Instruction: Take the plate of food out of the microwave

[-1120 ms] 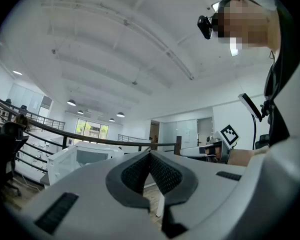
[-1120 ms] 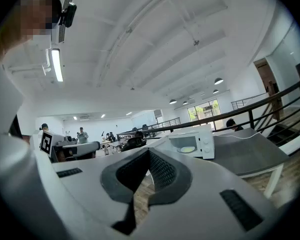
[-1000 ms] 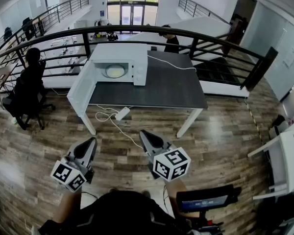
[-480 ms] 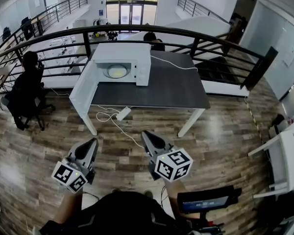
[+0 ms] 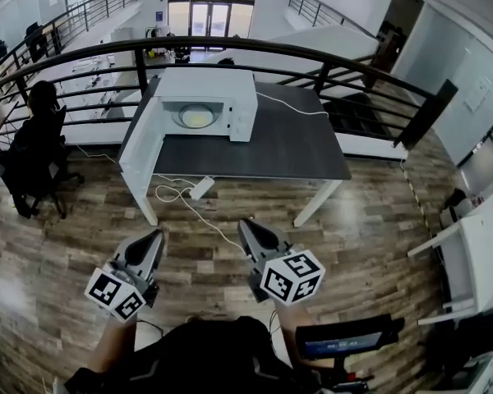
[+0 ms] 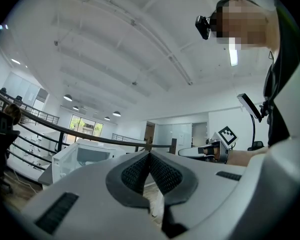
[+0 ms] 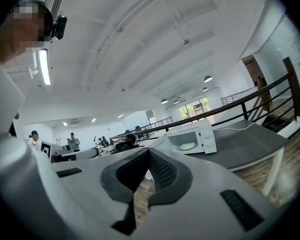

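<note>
A white microwave (image 5: 207, 103) stands at the far left of a dark grey table (image 5: 263, 150), with its door (image 5: 140, 146) swung open to the left. Inside it lies a plate of yellowish food (image 5: 195, 118). The right gripper view also shows the microwave (image 7: 192, 138) and the plate (image 7: 188, 146) from afar. My left gripper (image 5: 154, 236) and right gripper (image 5: 246, 225) hover over the wooden floor, well short of the table, pointing towards it. Both have their jaws shut and hold nothing, with pads (image 6: 140, 170) and pads (image 7: 157, 169) meeting.
A white power strip with a coiled cable (image 5: 199, 190) lies on the floor under the table's front edge. A dark railing (image 5: 329, 56) runs behind the table. A person sits on a chair (image 5: 31, 142) at the left. A white desk (image 5: 476, 261) stands at the right.
The table and microwave have come slightly nearer in the head view. A person behind the railing has walked left and out of sight. Both grippers stay shut.
</note>
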`<state>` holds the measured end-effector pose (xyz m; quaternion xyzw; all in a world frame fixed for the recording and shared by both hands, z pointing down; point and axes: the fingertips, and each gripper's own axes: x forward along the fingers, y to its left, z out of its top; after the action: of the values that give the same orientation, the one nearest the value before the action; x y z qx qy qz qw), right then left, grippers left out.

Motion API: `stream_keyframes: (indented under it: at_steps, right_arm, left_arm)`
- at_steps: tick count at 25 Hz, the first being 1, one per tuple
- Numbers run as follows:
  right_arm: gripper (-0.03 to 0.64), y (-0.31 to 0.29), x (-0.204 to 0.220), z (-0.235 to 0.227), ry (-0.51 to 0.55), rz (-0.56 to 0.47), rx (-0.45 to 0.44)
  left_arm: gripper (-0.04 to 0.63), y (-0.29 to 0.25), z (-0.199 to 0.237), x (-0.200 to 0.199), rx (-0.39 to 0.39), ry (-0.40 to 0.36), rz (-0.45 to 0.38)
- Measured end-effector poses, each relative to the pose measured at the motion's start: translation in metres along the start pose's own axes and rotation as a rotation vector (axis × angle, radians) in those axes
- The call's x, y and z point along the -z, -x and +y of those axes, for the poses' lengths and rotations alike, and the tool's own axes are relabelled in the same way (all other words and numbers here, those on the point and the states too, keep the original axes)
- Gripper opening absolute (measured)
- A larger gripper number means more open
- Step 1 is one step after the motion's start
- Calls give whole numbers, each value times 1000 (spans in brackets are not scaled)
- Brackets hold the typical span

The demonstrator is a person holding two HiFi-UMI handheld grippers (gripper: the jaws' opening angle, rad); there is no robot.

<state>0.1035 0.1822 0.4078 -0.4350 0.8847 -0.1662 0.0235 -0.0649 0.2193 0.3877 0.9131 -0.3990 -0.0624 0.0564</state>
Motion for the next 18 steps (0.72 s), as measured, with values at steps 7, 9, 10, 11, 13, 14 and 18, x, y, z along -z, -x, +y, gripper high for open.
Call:
stream_keyframes:
  at_steps: [7,9,10,11,13,14,18]
  right_arm:
    - [-1,-16,8,6,-5,6,31]
    - [-1,-24,7,7,8,15,22]
    - [-2,-29,5,6,9,15,20]
    - [-1,-33,4,3,5,12,18]
    - [-2,-42,0,-8,-10,6,11]
    - [-2,-46,-2,-15,-18,4,6]
    - [-2,-67,-16,-39,-6,9,-27]
  left_arm:
    - [5,3,19,4,45,20,7]
    - [5,-1,25,4,46,14,8]
    - [5,-4,29,3,44,9,10]
    - [5,-8,33,2,40,4,10]
    - [5,-18,41,-1,24,-1,5]
    - [5,-23,44,-2,14,-3,3]
    - [5,-51,53,-7,-12,-23,7]
